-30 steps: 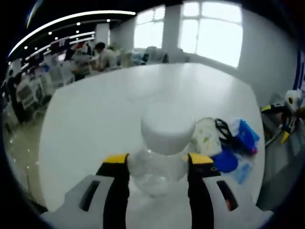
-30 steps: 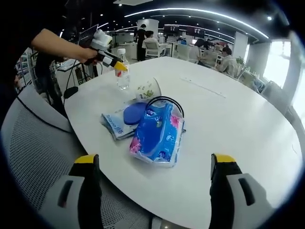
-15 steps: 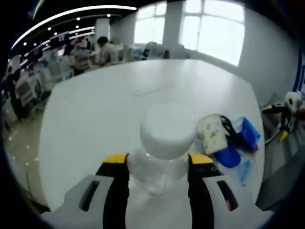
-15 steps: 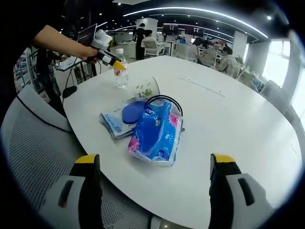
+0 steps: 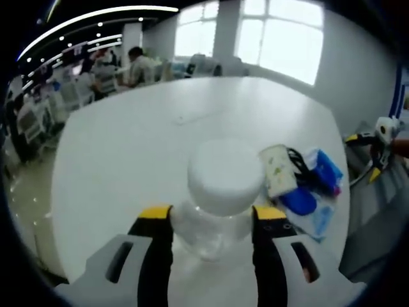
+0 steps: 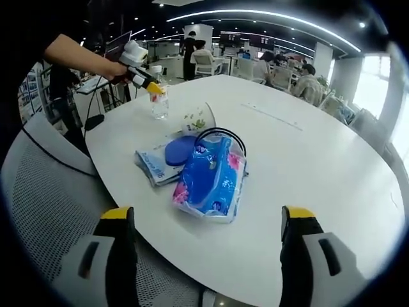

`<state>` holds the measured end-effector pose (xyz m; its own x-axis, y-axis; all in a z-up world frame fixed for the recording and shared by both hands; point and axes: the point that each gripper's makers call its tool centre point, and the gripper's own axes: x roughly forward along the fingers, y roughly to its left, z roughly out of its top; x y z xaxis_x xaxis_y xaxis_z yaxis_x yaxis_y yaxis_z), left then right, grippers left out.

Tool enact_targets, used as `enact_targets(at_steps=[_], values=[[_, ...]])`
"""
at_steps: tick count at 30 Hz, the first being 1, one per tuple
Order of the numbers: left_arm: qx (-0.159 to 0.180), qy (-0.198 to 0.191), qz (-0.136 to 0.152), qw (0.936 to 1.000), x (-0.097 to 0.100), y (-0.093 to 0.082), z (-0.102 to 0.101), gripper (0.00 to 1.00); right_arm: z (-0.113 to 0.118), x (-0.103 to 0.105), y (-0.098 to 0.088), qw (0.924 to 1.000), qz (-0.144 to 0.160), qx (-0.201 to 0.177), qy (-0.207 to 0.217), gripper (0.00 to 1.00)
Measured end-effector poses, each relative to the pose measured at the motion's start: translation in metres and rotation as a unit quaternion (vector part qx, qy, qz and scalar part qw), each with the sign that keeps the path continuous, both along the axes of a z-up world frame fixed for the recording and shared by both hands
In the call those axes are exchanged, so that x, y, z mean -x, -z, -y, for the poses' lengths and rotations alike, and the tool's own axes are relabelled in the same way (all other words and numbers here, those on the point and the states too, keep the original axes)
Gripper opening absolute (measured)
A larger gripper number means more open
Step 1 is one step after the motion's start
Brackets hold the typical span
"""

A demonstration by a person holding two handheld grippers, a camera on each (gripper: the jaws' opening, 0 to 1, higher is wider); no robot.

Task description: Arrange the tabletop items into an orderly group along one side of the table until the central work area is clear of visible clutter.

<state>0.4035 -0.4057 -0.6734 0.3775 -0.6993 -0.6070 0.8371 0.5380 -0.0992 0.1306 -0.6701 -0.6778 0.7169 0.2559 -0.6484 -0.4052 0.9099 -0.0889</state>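
Note:
A clear plastic bottle (image 5: 211, 224) with a white cap (image 5: 225, 176) sits between the yellow-tipped jaws of my left gripper (image 5: 211, 214), which is shut on it. In the right gripper view the same bottle (image 6: 158, 103) stands upright near the far table edge, under the left gripper (image 6: 142, 71) held by a person's hand. Beside it lies a tipped paper cup (image 6: 198, 118), then a blue lid (image 6: 181, 151), a pale blue wipes pack (image 6: 152, 167), a blue tissue pack (image 6: 211, 179) and a black cord (image 6: 221, 134). My right gripper (image 6: 208, 216) hangs open before the tissue pack, holding nothing.
The round white table (image 6: 307, 166) stretches bare beyond the pile. A grey mesh chair (image 6: 45, 204) stands close to the table edge at the left. People sit at desks (image 6: 281, 70) in the background. The right gripper (image 5: 376, 137) shows past the table edge.
My left gripper has shifted slightly with the bottle, which sits a touch lower and further from the cup in the right gripper view. The right gripper stays open and still.

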Motion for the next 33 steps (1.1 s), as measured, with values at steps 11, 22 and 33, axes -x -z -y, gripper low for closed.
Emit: enact_targets(at_steps=[11,22,33], values=[[0.003,-0.010,-0.002,0.9999,0.000,0.000,-0.003,0.46,0.000,0.001,0.000,1.0000,-0.002,0.002,-0.001,0.95],[0.024,-0.009,-0.010,0.9996,0.002,-0.007,-0.002,0.49,-0.001,0.000,0.000,1.0000,-0.003,-0.003,-0.001,0.95],[0.017,-0.021,-0.002,0.9996,0.021,-0.021,-0.005,0.60,-0.007,0.001,-0.001,0.9999,0.001,-0.010,-0.011,0.97]])
